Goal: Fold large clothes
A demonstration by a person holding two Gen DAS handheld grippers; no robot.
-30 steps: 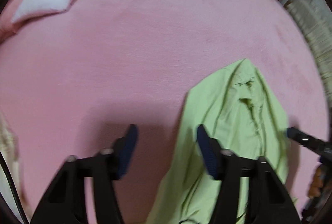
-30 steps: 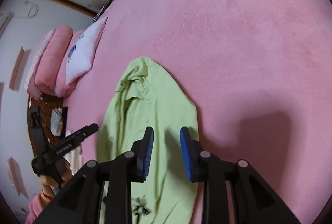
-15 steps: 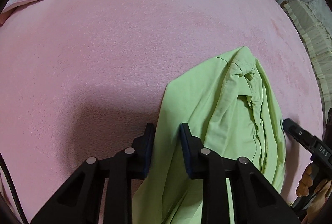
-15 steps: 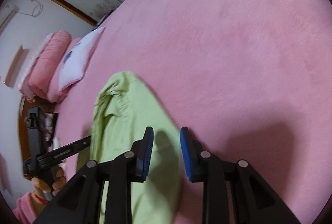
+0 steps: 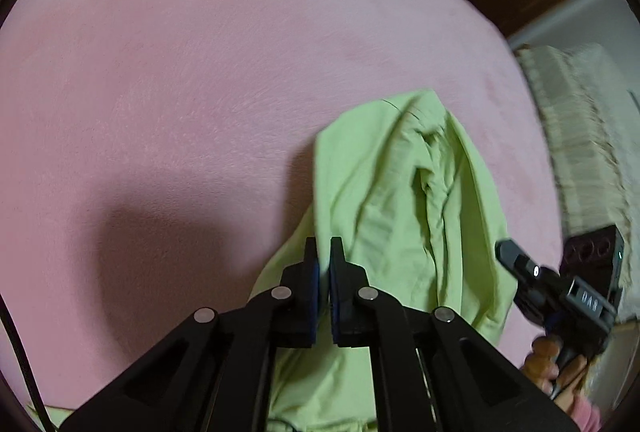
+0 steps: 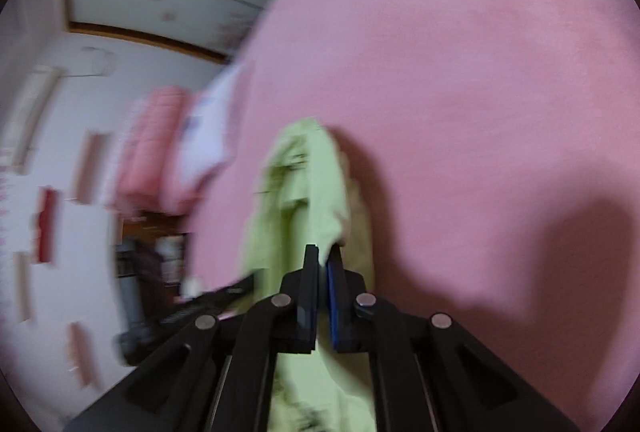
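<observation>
Both claws are pinching a light green garment (image 5: 404, 192) that is lying on a pink bed (image 5: 180, 92). The left claw (image 5: 324, 252) is gripping its left edge, the right claw (image 6: 323, 258) a raised fold, with cloth stretching ahead of each.

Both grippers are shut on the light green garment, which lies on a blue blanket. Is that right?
Not quite: the blanket is pink, not blue, as the left wrist view shows. The rest stands: the left gripper and the right gripper are each shut on the light green garment, which lies on that pink blanket.
</observation>
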